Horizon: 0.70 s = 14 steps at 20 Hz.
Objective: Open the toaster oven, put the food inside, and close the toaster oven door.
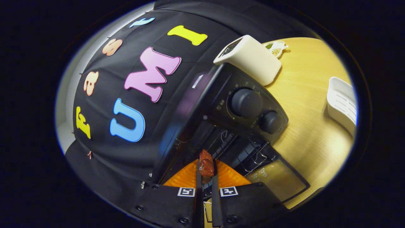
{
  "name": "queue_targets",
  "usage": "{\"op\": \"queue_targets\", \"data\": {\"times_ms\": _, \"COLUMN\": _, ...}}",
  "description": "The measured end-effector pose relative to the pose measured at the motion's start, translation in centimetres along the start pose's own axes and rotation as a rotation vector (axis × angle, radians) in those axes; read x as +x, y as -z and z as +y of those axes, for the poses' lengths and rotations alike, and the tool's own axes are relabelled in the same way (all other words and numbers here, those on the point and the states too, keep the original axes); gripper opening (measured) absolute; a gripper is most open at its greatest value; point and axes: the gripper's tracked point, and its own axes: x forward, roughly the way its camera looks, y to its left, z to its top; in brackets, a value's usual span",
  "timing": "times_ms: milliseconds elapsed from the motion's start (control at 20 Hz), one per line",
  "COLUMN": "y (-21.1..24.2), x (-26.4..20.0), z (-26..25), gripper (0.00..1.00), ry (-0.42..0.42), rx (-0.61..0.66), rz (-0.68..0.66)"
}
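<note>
1. Your gripper (206,177) has its two fingers clenched on the food (206,165), a small reddish-brown chunk that looks like a piece of glazed meat. It sits pinched between the fingertips and pokes out a little beyond them.
2. The toaster oven (240,107) is straight ahead, tilted in your view. Its door (278,179) is already dropped open and lies near you on the right, over the wooden table (310,95). The wire rack (253,155) shows inside the opening, just beyond and to the right of the food.
3. Judge the food as light and small, probably soft and a bit slick on its glazed surface. Squeeze gently: too hard may crush or squirt it out, too loose may let it slide.
4. Your hold is across its middle, which looks like the best place. It is not wide enough for a second choice.
5. Two knobs (246,103) sit on the oven's right-hand panel, so keep the fingers left of them when you go in.
6. A white box (251,58) stands at the far side of the oven, and a white tray (341,104) lies far right. Both are well apart from your path.
7. Mind the rack's gaps: a chunk this small could drop through if you set it between wires.
</note>
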Motion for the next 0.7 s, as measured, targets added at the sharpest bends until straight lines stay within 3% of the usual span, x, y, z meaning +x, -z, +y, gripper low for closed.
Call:
{"op": "queue_targets", "data": {"times_ms": 400, "y": 2.1, "x": 3.0, "z": -0.3, "gripper": 0.17, "ry": 0.043, "rx": -0.017, "rz": -0.001}}
{"op": "queue_targets", "data": {"times_ms": 650, "y": 1.2, "x": 2.6, "z": -0.1, "gripper": 0.68, "ry": 0.048, "rx": -0.242, "rz": -0.026}}
{"op": "queue_targets", "data": {"times_ms": 700, "y": 1.5, "x": 2.4, "z": 0.1, "gripper": 0.88, "ry": 0.043, "rx": -0.306, "rz": -0.011}}
